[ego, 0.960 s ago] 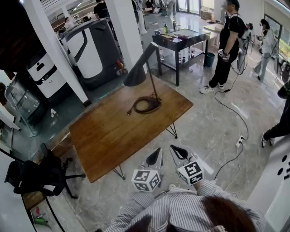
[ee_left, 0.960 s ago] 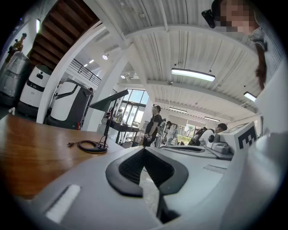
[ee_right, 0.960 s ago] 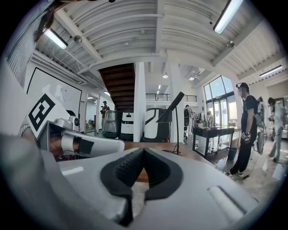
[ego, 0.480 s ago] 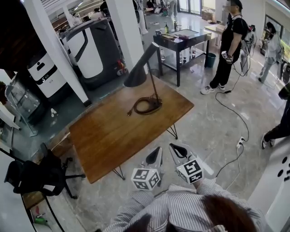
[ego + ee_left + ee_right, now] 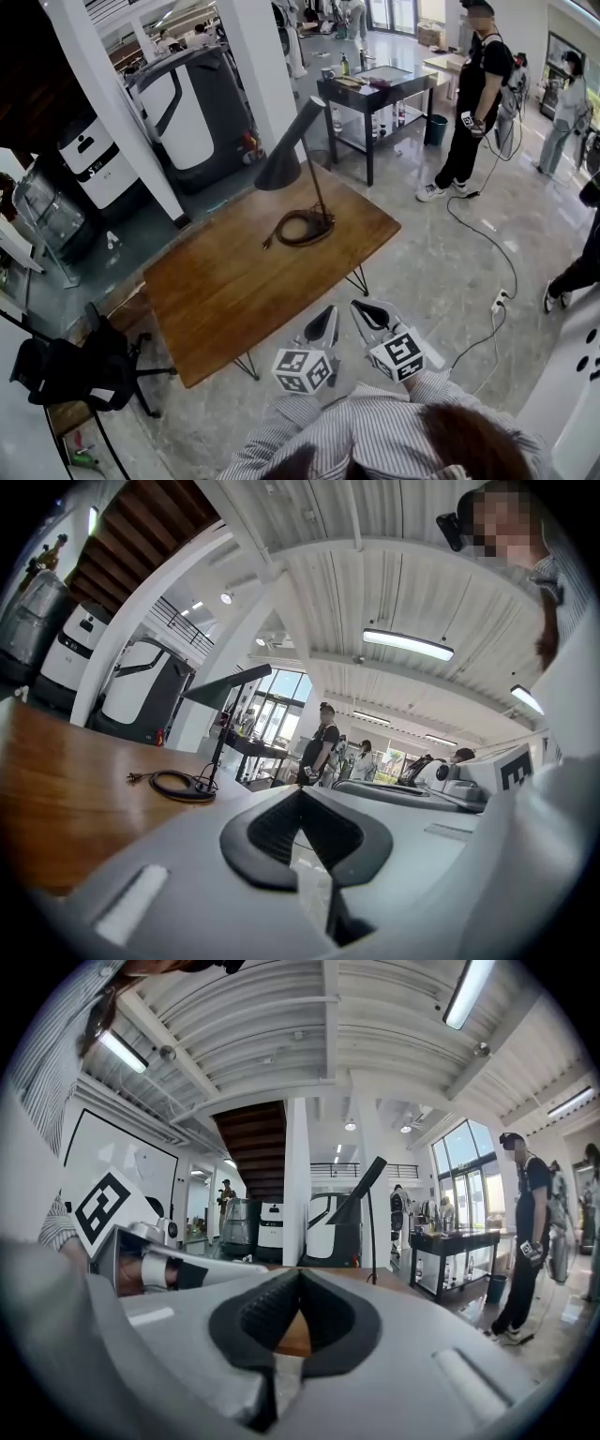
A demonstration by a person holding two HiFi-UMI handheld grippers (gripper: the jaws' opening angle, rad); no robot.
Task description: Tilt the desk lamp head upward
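Note:
A black desk lamp stands at the far right end of the wooden table (image 5: 225, 281). Its cone-shaped head (image 5: 281, 164) slopes down to the left from a thin upright stem, and its cord (image 5: 298, 225) lies coiled round the base. The lamp also shows small in the left gripper view, head (image 5: 225, 683), and in the right gripper view, head (image 5: 361, 1185). My left gripper (image 5: 322, 326) and right gripper (image 5: 367, 314) hover side by side off the table's near edge, both shut and empty, far from the lamp.
A dark side table (image 5: 375, 80) with bottles stands behind the lamp. A white pillar (image 5: 262, 66) and large white machines (image 5: 183, 103) are at the back left. People stand at the right (image 5: 473, 94). A cable (image 5: 478, 234) runs across the floor. A black chair (image 5: 75, 361) sits at the left.
The view has shifted slightly; the grippers hold nearly the same place. The person at the right has stepped a little.

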